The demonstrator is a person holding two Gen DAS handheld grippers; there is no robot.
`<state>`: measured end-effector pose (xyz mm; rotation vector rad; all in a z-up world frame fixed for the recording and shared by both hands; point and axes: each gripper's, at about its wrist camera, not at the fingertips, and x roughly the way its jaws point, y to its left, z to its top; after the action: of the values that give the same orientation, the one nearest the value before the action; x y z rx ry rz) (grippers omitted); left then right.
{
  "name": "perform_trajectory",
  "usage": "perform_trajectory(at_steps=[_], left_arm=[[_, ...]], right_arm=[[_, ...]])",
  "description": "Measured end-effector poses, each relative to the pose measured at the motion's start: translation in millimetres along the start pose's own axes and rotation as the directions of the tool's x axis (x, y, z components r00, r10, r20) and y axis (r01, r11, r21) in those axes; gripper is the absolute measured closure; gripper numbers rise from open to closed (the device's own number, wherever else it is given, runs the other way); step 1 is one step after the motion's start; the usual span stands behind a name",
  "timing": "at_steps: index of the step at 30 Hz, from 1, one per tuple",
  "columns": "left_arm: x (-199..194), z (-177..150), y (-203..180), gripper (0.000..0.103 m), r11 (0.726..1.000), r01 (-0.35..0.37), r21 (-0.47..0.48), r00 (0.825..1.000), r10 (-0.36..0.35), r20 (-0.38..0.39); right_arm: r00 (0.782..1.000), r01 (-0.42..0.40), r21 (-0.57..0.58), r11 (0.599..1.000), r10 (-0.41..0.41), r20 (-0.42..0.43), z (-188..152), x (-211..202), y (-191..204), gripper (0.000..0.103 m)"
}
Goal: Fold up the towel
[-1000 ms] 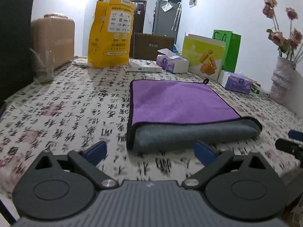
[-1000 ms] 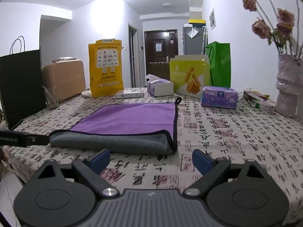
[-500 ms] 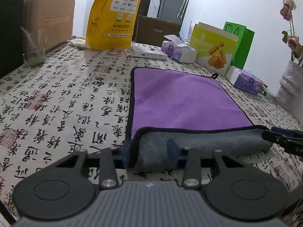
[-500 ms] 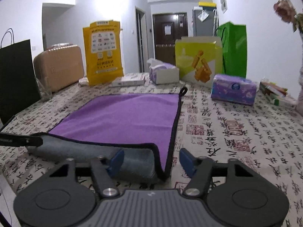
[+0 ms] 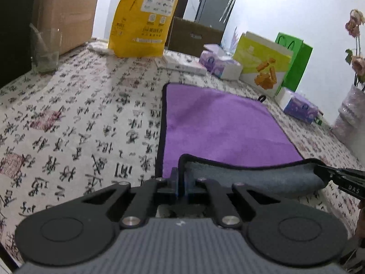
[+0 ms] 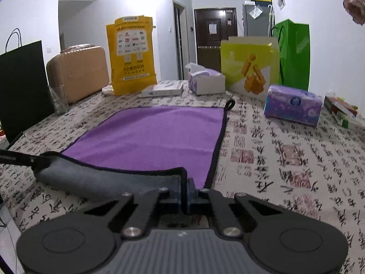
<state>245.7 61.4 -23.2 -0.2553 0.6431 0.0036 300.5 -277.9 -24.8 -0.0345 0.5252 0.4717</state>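
A purple towel point(image 5: 219, 125) with a grey underside and black edging lies on the patterned tablecloth; it also shows in the right wrist view point(image 6: 155, 134). Its near edge is turned up in a grey roll point(image 5: 251, 178). My left gripper point(image 5: 181, 180) is shut on the near left corner of that edge. My right gripper point(image 6: 186, 189) is shut on the near right corner. Each gripper's tip shows in the other's view, my right gripper at the right edge point(image 5: 337, 178) and my left gripper at the left edge point(image 6: 29, 159). Both corners are lifted slightly.
At the table's back stand a yellow bag point(image 6: 131, 54), tissue boxes point(image 6: 293, 105), a yellow-green box point(image 6: 249, 68), a green bag point(image 6: 294, 52), a tan suitcase point(image 6: 78, 73) and a glass point(image 5: 45, 50). A vase with flowers point(image 5: 351, 114) is at the right.
Both grippers moved forward from open and apart from the towel, then closed on its near corners. The grey near edge is now lifted and rolled up slightly.
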Motion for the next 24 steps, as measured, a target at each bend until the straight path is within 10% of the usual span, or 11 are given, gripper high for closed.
perform_trajectory(at_steps=[24], left_arm=[[49,92,-9,0.098,0.994,0.001,0.112,0.995,-0.012,0.096]], right_arm=[[0.997,0.069,-0.098,0.993,-0.066,0.032,78,54,-17,0.099]])
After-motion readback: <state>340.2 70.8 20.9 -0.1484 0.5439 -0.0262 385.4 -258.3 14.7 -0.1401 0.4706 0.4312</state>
